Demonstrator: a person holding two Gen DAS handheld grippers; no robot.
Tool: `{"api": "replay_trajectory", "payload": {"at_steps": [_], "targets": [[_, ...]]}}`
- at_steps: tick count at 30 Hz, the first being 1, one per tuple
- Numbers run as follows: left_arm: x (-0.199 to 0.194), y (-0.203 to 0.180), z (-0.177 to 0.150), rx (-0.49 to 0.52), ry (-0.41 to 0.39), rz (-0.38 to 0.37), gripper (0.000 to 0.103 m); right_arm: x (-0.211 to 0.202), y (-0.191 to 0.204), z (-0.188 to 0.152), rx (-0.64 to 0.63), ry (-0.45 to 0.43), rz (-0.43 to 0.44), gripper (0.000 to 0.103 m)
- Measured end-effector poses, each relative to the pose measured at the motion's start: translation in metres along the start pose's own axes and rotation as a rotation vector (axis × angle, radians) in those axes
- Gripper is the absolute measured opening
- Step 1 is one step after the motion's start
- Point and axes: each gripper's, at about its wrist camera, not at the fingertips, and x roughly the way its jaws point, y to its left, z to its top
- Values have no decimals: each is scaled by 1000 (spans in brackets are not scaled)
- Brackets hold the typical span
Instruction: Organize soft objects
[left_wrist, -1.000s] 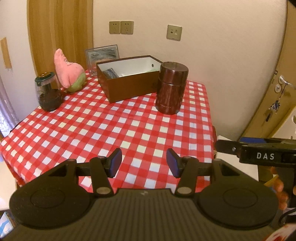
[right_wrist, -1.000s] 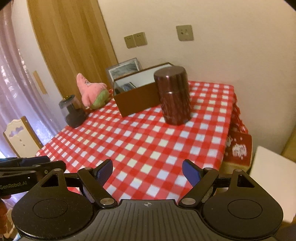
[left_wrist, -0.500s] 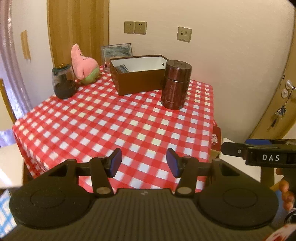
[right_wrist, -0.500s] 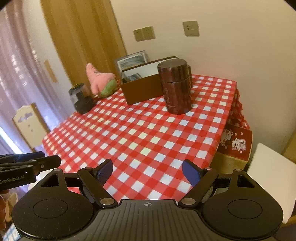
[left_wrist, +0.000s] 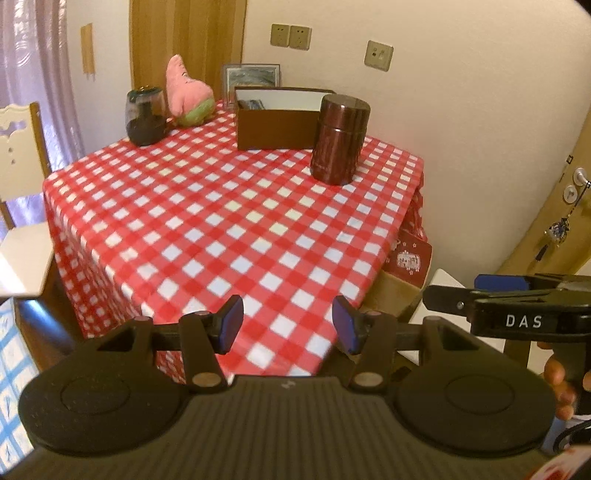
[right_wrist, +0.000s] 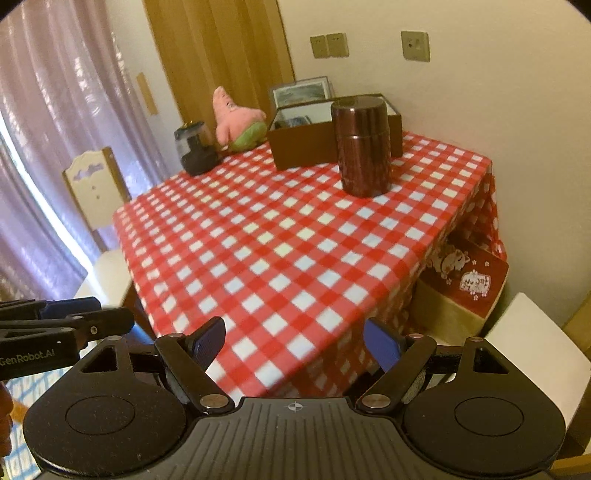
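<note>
A pink star-shaped plush toy (left_wrist: 186, 94) (right_wrist: 240, 123) with green shorts sits at the far end of the red-checked table (left_wrist: 229, 206) (right_wrist: 295, 236). To its right stands an open brown box (left_wrist: 277, 118) (right_wrist: 306, 136). My left gripper (left_wrist: 287, 325) is open and empty, held off the table's near corner. My right gripper (right_wrist: 294, 341) is open and empty too, also back from that corner. Each gripper shows at the edge of the other's view, the right gripper (left_wrist: 517, 310) and the left gripper (right_wrist: 55, 332).
A dark brown cylindrical canister (left_wrist: 340, 138) (right_wrist: 364, 144) stands in front of the box. A dark glass jar (left_wrist: 144, 116) (right_wrist: 194, 149) sits left of the plush. A framed picture (left_wrist: 251, 77) leans on the wall. A chair (right_wrist: 98, 192) stands left, a red printed box (right_wrist: 469, 280) by the table's right side.
Both grippers have pulled back and swung round the table's near corner, so the table now looks smaller and farther. Jaw openings are unchanged. Nothing on the table has moved.
</note>
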Motion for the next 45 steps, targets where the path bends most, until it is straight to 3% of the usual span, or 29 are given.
{"api": "replay_trajectory", "payload": {"at_steps": [17,45], "targets": [[-15,-33,-22,33,9,16,50,-25,-7,-29,-4,28,48,82],[-6,-37,-15,40,8,-11,50,-24,-13,-23,19,26,30,82]]}}
